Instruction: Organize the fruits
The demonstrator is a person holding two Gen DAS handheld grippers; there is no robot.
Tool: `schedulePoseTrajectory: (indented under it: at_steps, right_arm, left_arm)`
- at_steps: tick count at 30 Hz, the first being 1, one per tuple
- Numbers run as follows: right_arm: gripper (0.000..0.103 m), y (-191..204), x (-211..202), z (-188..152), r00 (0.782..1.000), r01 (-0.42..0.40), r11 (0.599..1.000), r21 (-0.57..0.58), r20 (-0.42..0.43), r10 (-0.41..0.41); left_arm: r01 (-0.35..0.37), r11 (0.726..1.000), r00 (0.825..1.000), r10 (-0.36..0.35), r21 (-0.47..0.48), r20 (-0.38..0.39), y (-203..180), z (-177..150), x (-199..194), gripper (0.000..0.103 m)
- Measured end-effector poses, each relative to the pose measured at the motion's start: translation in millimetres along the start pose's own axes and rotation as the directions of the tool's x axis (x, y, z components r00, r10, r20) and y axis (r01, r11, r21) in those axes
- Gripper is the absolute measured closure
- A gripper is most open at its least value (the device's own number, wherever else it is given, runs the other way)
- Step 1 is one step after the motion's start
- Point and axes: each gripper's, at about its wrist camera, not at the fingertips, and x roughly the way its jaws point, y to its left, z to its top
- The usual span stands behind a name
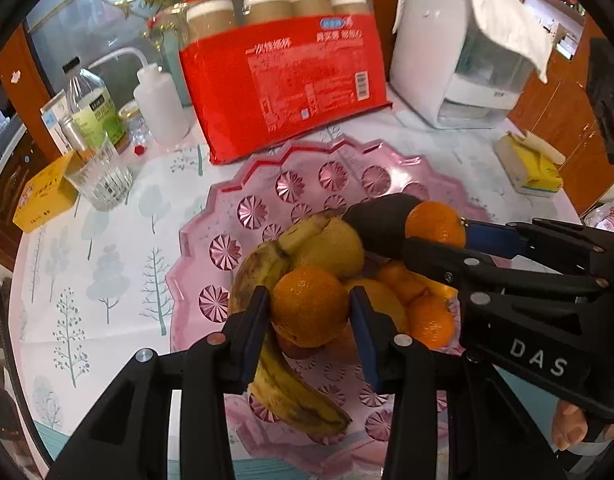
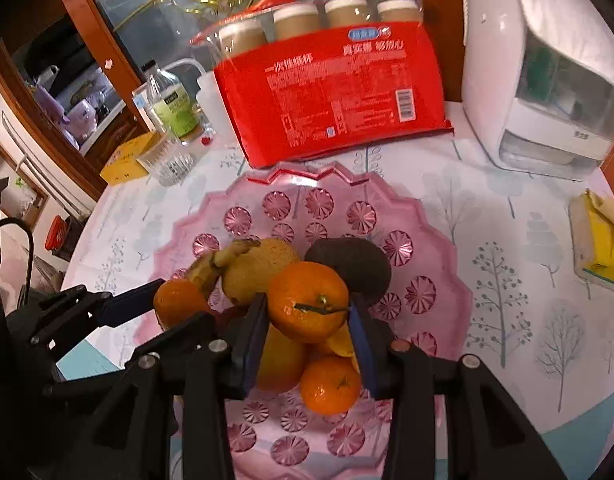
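With each gripper pinching a mandarin over the pink tray [image 2: 447, 280], better to lower slowly and spread the pads only once the fruit rests in a free hollow, clear of the pile. Left gripper [image 1: 310, 308] clamped on the left mandarin [image 1: 309, 306], right gripper [image 2: 309, 312] clamped on the right mandarin [image 2: 307, 300]. Already heaped in the tray: bananas [image 1: 291, 392], a yellow pear [image 2: 259, 270], a dark avocado [image 2: 355, 264], more oranges [image 2: 329, 384].

The right gripper [image 2: 309, 320] clamps a round orange tangerine [image 2: 307, 300] above the pink faceted plastic tray [image 2: 439, 240], beside a dark avocado [image 2: 357, 262].
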Motion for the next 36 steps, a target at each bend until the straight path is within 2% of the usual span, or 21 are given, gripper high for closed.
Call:
schedulePoseTrajectory:
  at_steps: [7,8,10,16,19,21,23,28,33,36]
  right_arm:
    - [0.062,1,10,-1,1.000,-0.019,1.000,-0.011,-0.006,0.019]
    - [0.061,1,10,-2,1.000,-0.020,1.000,-0.011,-0.007,0.020]
    - [0.060,1,10,-2,1.000,-0.030,1.000,-0.010,-0.001,0.030]
    - [0.051,2,-2,-3,0.999,-0.050,0.999,-0.005,0.021,0.050]
    - [0.047,2,-10,-3,0.998,-0.050,0.999,-0.006,0.032,0.050]
    - [0.037,2,-16,-4,0.998,-0.049,0.999,-0.004,0.040,0.049]
    - [0.031,2,-21,-5,0.998,-0.053,0.999,0.001,0.045,0.053]
    - [0.025,-1,-32,-10,0.997,-0.057,0.998,0.031,0.049,0.055]
    - [0.006,2,-48,-18,0.996,-0.048,0.998,0.042,0.080,0.044]
    - [0.003,4,-61,-25,0.995,-0.044,0.998,0.052,0.096,0.039]
  left_arm:
    - [-0.015,1.000,1.000,0.015,0.015,-0.007,1,0,7,0.061]
    - [-0.016,1.000,1.000,0.016,0.017,-0.007,1,0,7,0.058]
    - [-0.019,1.000,1.000,0.019,0.016,-0.003,0,-1,5,0.036]
    - [-0.030,0.999,0.999,0.030,0.018,0.020,1,-4,-6,0.019]
    - [-0.030,1.000,0.999,0.029,0.004,0.021,3,-7,-12,0.017]
    - [-0.029,1.000,0.999,0.030,-0.003,0.019,3,-9,-17,0.014]
    - [-0.027,1.000,0.999,0.027,-0.010,0.018,3,-11,-22,0.011]
    - [-0.023,0.999,0.999,0.024,-0.028,0.030,4,-16,-39,0.004]
    - [0.006,0.999,0.999,-0.003,-0.054,0.053,4,-27,-63,0.001]
    - [0.005,0.997,0.998,0.000,-0.081,0.066,5,-37,-78,0.001]
